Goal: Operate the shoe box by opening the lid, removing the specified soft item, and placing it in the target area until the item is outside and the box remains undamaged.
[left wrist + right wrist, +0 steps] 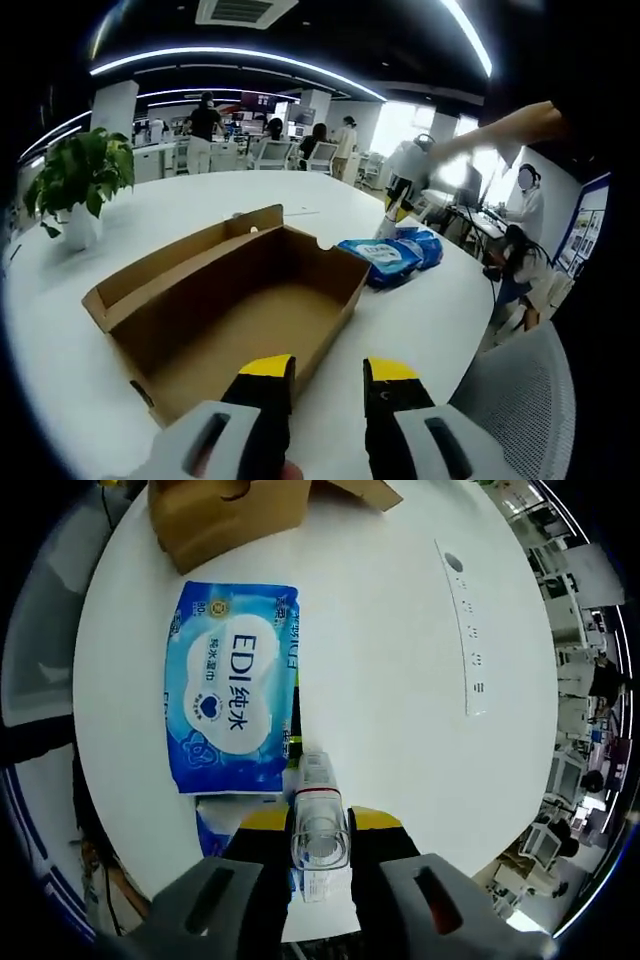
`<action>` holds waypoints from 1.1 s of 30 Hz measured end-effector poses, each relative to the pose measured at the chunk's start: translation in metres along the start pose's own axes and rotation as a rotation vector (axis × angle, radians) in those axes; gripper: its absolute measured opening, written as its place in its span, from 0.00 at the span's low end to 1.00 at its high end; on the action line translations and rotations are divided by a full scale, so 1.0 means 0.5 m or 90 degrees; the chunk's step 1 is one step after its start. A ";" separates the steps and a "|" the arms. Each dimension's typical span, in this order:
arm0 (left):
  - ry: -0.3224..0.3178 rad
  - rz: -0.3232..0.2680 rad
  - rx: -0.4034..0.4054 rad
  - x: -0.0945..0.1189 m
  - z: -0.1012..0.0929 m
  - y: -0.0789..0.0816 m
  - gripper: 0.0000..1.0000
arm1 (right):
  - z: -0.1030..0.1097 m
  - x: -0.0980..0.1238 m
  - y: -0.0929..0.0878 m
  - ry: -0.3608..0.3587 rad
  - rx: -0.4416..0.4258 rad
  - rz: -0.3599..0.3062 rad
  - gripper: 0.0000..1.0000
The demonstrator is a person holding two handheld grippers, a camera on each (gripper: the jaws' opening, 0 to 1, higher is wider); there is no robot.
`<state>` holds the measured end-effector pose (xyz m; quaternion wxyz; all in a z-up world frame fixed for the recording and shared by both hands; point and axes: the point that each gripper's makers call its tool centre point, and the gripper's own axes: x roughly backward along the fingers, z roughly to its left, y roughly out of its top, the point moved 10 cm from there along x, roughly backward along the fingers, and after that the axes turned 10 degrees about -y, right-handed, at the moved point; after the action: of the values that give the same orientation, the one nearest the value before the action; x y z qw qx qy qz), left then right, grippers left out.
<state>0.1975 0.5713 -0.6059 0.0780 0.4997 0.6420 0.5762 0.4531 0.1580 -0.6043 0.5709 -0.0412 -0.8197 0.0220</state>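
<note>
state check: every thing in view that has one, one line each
Shoe box: lid open, empty inside.
Wipes pack: out of the box, lying flat on the table.
Clear bottle: held between the right gripper's jaws.
Right gripper: shut on the bottle.
Left gripper: open, holding nothing.

Open box (240,300) interior unobstructed, bare table (400,680) beside wipes (232,685)

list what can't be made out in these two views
- Right gripper view: the shoe box is cut off by the top edge.
- Right gripper view: a second blue pack is mostly hidden under the wipes pack and the right claw.
- Left gripper view: the wipes pack print is too small to read.
</note>
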 end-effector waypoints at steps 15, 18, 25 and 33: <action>-0.003 0.002 -0.002 -0.007 0.003 0.008 0.27 | -0.015 -0.009 0.023 0.002 0.052 0.020 0.19; -0.004 0.000 0.000 -0.007 0.004 0.008 0.27 | -0.016 -0.009 0.028 0.005 0.057 0.022 0.19; -0.006 -0.001 0.005 -0.007 0.005 0.006 0.27 | -0.025 -0.012 0.036 0.014 0.044 0.012 0.19; 0.002 -0.001 0.008 0.003 0.012 0.002 0.27 | -0.028 -0.014 0.025 0.018 0.044 0.011 0.19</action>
<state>0.2015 0.5761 -0.6066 0.0746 0.4987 0.6463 0.5727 0.4694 0.1698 -0.6072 0.5834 -0.0287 -0.8098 0.0546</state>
